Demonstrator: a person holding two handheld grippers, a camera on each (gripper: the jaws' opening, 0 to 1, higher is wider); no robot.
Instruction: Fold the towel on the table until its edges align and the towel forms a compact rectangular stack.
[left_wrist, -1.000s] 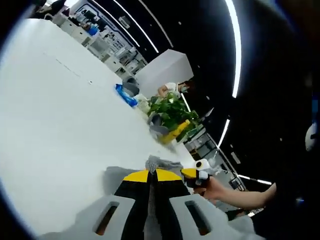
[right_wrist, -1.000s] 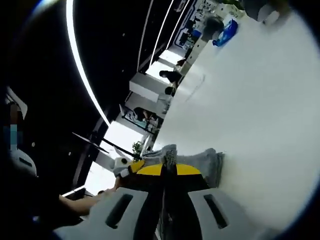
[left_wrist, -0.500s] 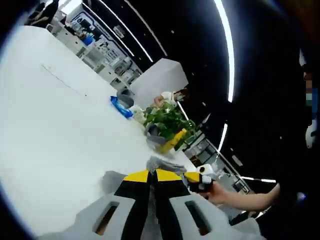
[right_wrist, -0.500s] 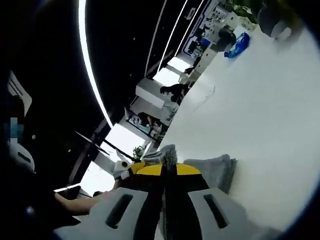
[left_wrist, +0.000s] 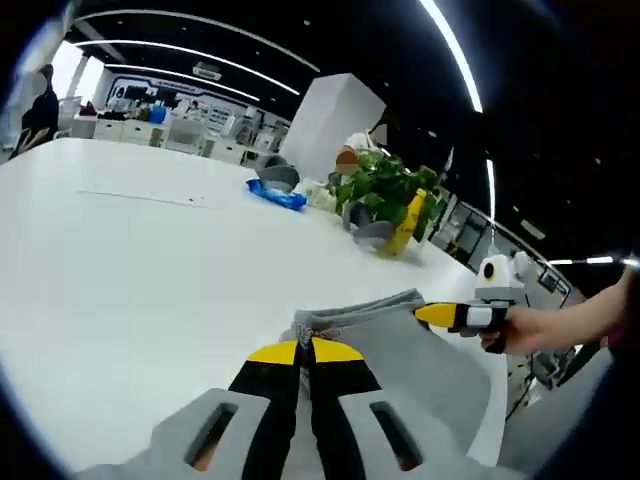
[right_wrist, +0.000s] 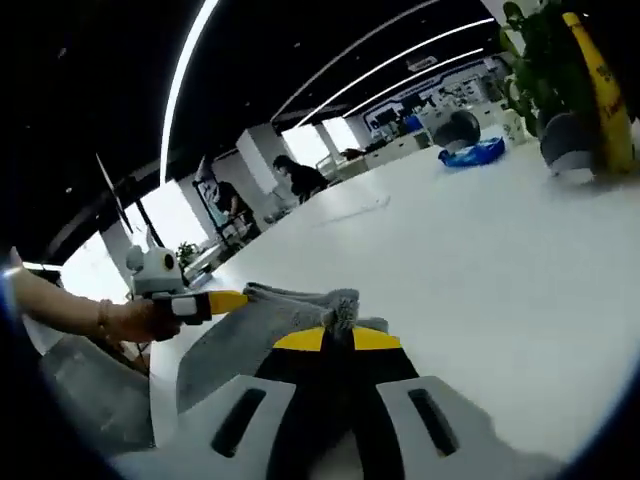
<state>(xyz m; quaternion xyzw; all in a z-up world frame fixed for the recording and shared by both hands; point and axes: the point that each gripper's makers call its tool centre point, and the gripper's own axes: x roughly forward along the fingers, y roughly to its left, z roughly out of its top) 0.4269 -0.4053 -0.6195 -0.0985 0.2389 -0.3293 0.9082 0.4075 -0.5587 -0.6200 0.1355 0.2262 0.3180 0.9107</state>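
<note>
We can read no text, label, brand or number anywhere. The yellow bottle (right_wrist: 602, 92) far ahead and to the right of the right claw carries small dark marks, too blurred to make out. The distant back wall's signage (left_wrist: 208, 72), far beyond the left claw, is equally unreadable.

One grey towel (left_wrist: 385, 335) on one white table (left_wrist: 130, 270). Two grippers: left gripper (left_wrist: 303, 352), right gripper (right_wrist: 337, 340), each clamped on towel edge. One potted plant (left_wrist: 385, 190), one yellow bottle (left_wrist: 407, 225), one blue packet (left_wrist: 275, 195). Grey items near plant: two, perhaps more, too blurred. Two people (right_wrist: 262, 190) in distance.
</note>
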